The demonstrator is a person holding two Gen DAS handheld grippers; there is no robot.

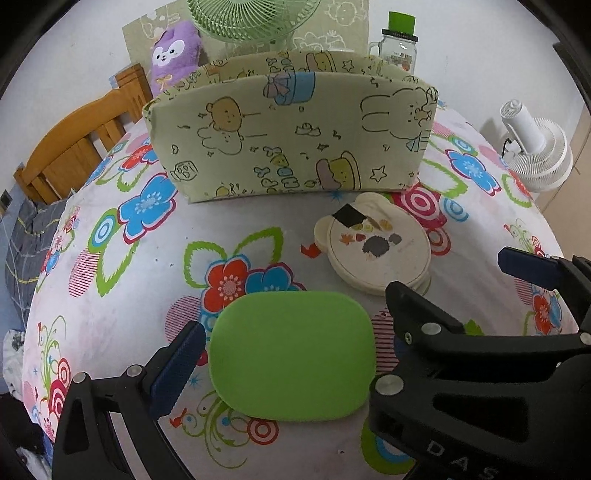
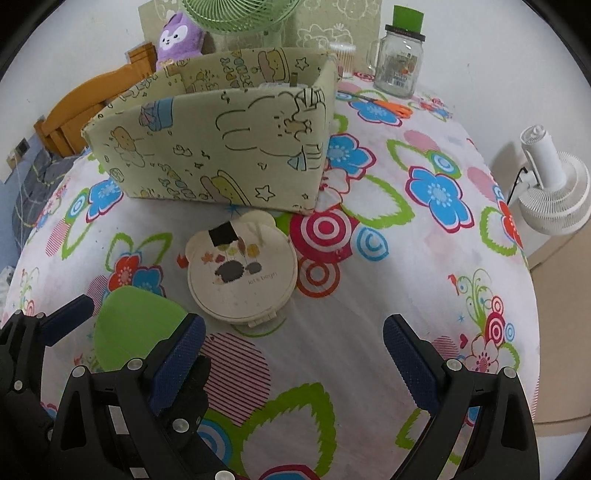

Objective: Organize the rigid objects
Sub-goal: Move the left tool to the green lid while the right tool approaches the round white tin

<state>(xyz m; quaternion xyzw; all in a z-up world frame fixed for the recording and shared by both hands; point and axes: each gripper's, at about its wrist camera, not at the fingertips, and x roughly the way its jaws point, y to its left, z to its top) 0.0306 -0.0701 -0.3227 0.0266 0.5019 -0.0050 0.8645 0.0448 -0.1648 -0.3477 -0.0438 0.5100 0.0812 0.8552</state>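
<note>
A flat green rounded lid [image 1: 291, 354] lies on the flowered tablecloth [image 1: 147, 295]. My left gripper [image 1: 295, 332] stands open around it, one finger on each side; its right finger is mostly hidden behind the right gripper. A cream round box with a hedgehog picture [image 2: 240, 273] sits just ahead of my right gripper [image 2: 293, 325], which is open with nothing between its fingers. The two grippers are side by side, almost touching. Behind both objects stands a pale green fabric storage box [image 2: 221, 155] printed with cartoon animals, open at the top.
A glass jar mug with a green lid [image 2: 399, 66] and orange scissors [image 2: 391, 107] sit at the back right. A white fan [image 2: 554, 192] stands beyond the table's right edge. A green fan [image 1: 251, 18], purple plush [image 1: 173, 55] and wooden frame [image 1: 74, 144] are behind.
</note>
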